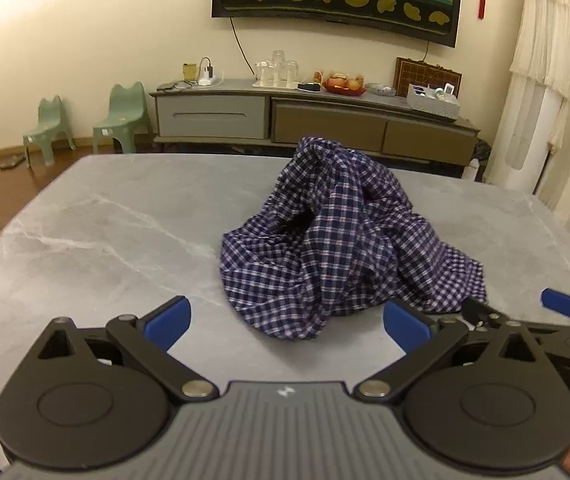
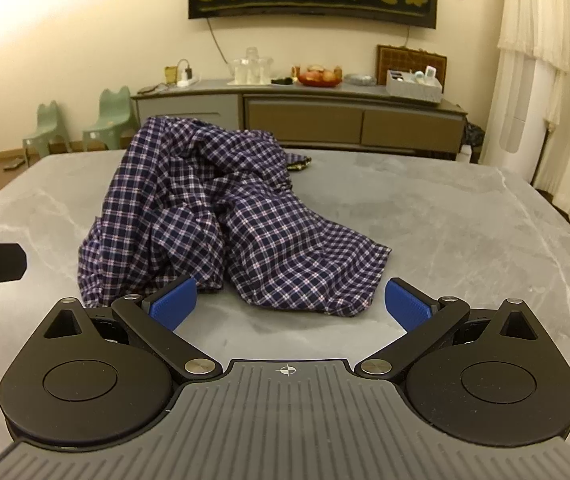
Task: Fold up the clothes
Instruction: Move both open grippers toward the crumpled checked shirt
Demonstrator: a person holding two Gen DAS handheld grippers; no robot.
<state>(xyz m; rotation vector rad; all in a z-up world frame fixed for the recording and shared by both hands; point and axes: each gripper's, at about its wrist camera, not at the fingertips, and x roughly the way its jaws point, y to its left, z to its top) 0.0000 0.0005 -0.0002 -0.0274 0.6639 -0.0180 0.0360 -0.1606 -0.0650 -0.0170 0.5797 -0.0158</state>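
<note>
A crumpled blue-and-white checked garment [image 1: 337,240] lies heaped on the grey marble table [image 1: 105,232]. My left gripper [image 1: 287,326] stands open just short of the heap's near edge, nothing between its blue pads. In the right wrist view the same garment [image 2: 221,216] spreads from the far left towards me. My right gripper [image 2: 291,306] is open too, its blue fingertips on either side of the cloth's near hem without closing on it. The right gripper's tip [image 1: 565,306] shows at the left view's right edge.
The marble table [image 2: 465,232] has bare surface to the left and right of the heap. Beyond it stands a low cabinet [image 1: 313,116] with glassware, fruit and a basket. Two green stools [image 1: 85,124] sit on the floor at the left. Curtains [image 1: 553,80] hang at the right.
</note>
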